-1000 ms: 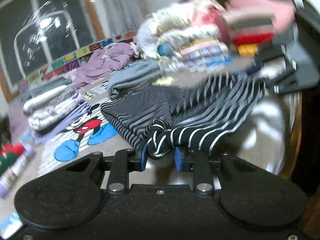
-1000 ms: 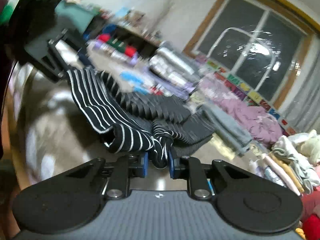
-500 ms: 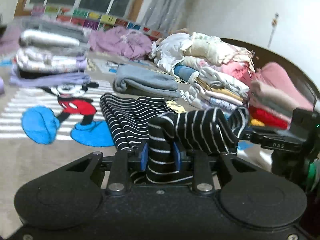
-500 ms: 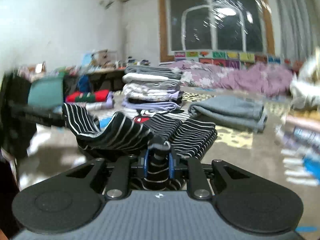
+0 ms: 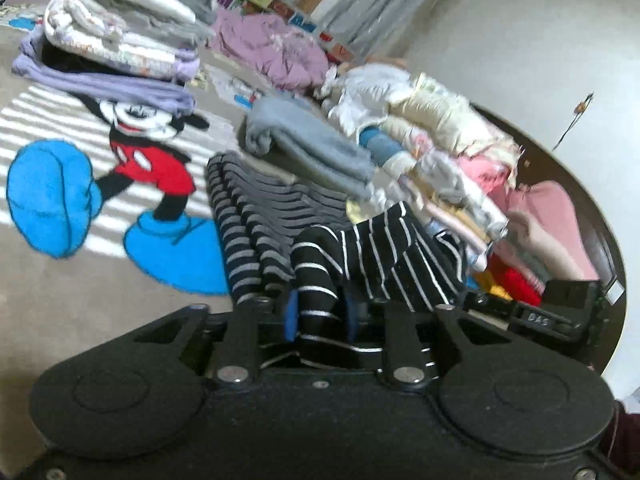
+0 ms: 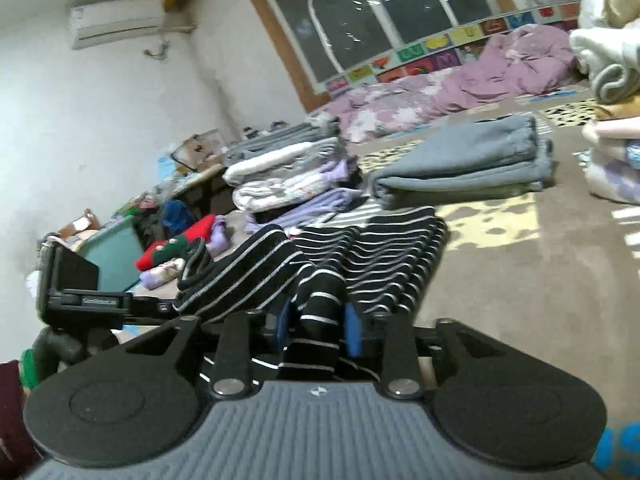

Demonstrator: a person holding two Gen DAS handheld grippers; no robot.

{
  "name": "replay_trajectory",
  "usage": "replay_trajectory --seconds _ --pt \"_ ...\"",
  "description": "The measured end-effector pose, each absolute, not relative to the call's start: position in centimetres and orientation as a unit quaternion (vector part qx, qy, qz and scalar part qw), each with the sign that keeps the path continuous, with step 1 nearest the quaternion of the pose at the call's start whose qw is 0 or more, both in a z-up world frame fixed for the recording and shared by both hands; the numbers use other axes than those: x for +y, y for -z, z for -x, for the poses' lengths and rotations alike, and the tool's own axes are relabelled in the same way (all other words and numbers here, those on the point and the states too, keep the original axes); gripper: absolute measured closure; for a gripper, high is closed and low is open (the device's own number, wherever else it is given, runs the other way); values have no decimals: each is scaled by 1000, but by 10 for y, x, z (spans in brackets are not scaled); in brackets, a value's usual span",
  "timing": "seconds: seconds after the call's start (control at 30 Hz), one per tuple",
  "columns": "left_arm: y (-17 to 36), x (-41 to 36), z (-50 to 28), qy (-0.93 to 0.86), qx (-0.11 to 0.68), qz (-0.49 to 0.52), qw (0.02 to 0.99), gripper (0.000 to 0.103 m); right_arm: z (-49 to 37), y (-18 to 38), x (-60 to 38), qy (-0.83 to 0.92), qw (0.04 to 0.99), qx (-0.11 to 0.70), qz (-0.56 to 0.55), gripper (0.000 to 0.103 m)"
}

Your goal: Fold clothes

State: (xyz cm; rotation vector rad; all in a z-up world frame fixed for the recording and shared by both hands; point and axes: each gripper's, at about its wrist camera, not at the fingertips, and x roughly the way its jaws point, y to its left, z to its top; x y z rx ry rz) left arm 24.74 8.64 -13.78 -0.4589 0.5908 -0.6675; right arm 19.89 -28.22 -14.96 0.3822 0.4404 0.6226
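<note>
A black garment with thin white stripes (image 5: 376,256) lies partly on the carpet, its near edge lifted. My left gripper (image 5: 318,314) is shut on one bunched corner of it. My right gripper (image 6: 320,322) is shut on the other corner of the same striped garment (image 6: 384,256). The cloth sags between the two grippers and its far part rests flat on the carpet. The right gripper shows at the right of the left wrist view (image 5: 532,316), and the left gripper at the left of the right wrist view (image 6: 92,300).
A folded grey garment (image 5: 304,148) lies just beyond the striped one. A stack of folded clothes (image 5: 116,40) stands at the far left, a heap of mixed clothes (image 5: 440,140) at the right. The carpet carries a Mickey Mouse picture (image 5: 140,152). Purple bedding (image 6: 460,84) lies under the window.
Both grippers have come down and forward with the striped garment, and its near edge now hangs low over the part lying on the carpet. Both grips have held.
</note>
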Motion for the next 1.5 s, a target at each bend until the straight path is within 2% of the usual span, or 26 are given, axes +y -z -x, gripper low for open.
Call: replay_trajectory --seconds 0.3,0.8,1.0,1.27,1.33,1.4,1.43,1.5 --pt "131 95 -287 325 265 266 868 88 -235 144 -299 -295 891 206 -277 86" --pt "133 95 -372 322 263 275 867 88 -324 143 -308 -270 892 194 -306 86" --pt "139 93 -393 308 274 282 866 88 -352 149 -311 -261 887 206 -320 86" --pt "160 93 -404 276 332 298 851 87 -379 180 -313 -233 865 262 -357 86" --pt "156 95 -402 271 326 294 857 80 -381 184 -312 -229 859 277 -366 85" --pt "149 98 -397 257 312 281 870 67 -380 186 -310 -227 856 286 -367 80" --pt "145 100 -394 250 305 274 877 66 -378 183 -310 -221 861 281 -362 79" --pt "135 102 -388 242 288 253 891 66 -372 177 -310 -208 873 268 -350 70"
